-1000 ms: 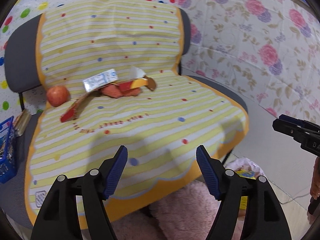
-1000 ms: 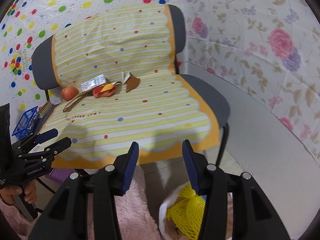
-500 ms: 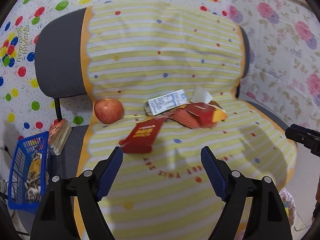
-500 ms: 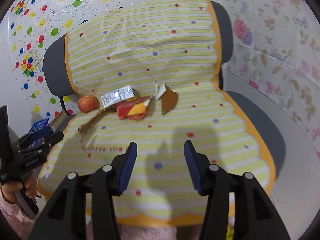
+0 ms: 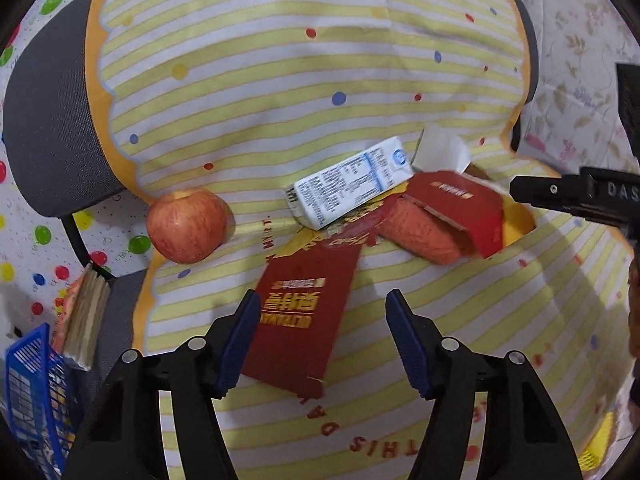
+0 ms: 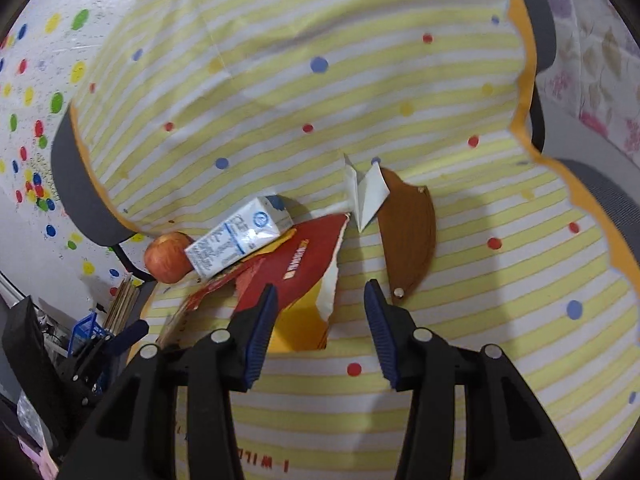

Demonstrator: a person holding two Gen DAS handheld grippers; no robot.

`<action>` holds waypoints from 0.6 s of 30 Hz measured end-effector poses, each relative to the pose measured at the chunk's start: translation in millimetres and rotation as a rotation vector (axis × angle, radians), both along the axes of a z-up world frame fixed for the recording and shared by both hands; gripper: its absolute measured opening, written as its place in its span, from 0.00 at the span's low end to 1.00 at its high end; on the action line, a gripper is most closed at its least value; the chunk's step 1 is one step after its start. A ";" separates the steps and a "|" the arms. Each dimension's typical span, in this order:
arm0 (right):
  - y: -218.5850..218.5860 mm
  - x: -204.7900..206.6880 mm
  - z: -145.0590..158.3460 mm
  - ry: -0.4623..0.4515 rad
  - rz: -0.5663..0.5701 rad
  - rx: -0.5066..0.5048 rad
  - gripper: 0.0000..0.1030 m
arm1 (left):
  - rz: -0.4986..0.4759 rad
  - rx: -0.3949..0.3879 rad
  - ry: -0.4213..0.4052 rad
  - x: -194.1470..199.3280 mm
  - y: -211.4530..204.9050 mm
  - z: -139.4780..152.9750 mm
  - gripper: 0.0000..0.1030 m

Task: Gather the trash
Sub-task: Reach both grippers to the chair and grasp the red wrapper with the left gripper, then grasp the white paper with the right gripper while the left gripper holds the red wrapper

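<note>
Left gripper [image 5: 320, 336] is closing over the flat red carton [image 5: 304, 316] lying lengthwise between its spread, untouching fingers at the seat's left edge; right gripper [image 6: 320, 320] is hovering half-spread, empty.

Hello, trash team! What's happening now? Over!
Left gripper closing, empty, above red flat carton. Right gripper open, empty, over torn red box. Nothing blocking.
</note>
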State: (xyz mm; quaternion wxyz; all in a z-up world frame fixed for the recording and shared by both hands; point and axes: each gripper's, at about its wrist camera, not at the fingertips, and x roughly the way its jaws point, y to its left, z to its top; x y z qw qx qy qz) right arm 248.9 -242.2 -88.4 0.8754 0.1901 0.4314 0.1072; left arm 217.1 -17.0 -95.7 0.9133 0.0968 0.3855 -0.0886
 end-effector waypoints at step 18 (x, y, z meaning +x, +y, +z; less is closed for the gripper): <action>36.2 -58.4 93.0 -0.247 0.080 -0.137 0.02 | 0.035 -0.015 -0.011 -5.0 14.7 20.9 0.01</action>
